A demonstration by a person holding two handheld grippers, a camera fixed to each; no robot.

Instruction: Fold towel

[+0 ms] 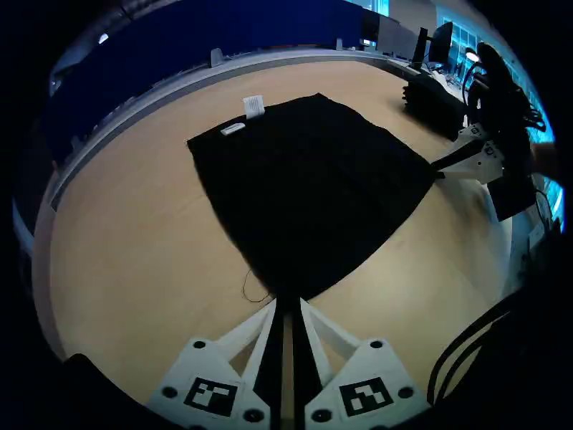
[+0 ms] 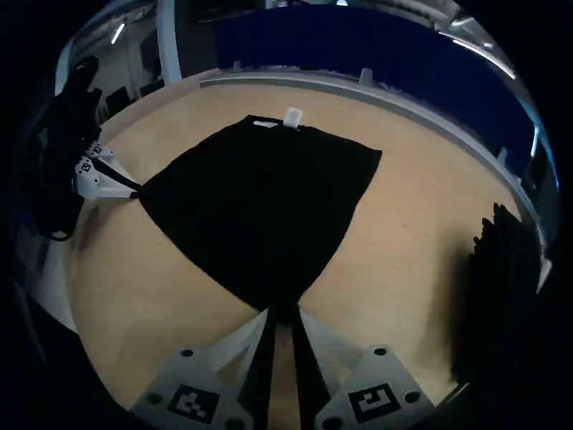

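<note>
A black cloth towel (image 1: 308, 193) lies spread flat on the middle of a light wooden table (image 1: 129, 236), its small white tag (image 1: 253, 107) sticking up at the far edge. In the left gripper view, the left gripper (image 1: 288, 304) has its two white fingers closed on the towel's near corner. In the right gripper view, the right gripper (image 2: 283, 312) pinches another corner the same way, with the left gripper at the towel's corner to the left. A dark stack (image 2: 501, 279), too dim to identify, sits near the table's right edge. A blue partition (image 2: 372, 43) runs behind the far edge.
</note>
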